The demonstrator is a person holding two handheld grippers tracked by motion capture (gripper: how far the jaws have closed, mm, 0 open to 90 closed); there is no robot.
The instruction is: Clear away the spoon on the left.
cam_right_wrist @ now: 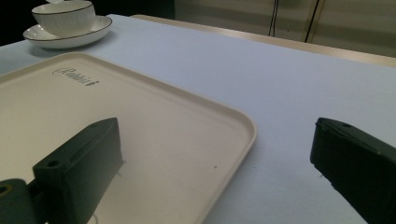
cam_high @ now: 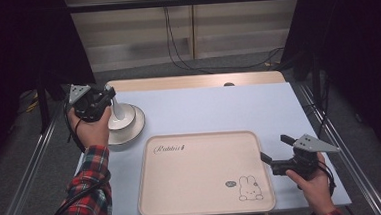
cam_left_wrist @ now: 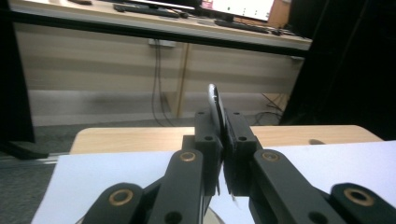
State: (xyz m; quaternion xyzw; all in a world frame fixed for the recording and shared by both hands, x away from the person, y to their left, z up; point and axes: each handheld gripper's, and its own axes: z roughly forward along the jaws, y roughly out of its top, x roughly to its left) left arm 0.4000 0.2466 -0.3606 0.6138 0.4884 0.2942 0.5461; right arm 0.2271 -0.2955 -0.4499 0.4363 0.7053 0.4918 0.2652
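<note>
Left claw [cam_high: 108,94] clamped shut, right claw [cam_high: 273,148] wide open

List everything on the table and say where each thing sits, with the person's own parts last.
spoon: one, white, held upright in the left claw above the bowl
bowl: one, white with a dark rim line, on the plate
plate: one, white, near the table's far left corner
tray: one, cream with a rabbit drawing and script lettering, bare, at the near middle of the table
table: one, pale blue-grey top with a wooden far edge
left claw: one, black, shut on the spoon
right claw: one, black, jaws open, beside the tray's right edge
sleeve: one, red plaid, on the left forearm
</note>
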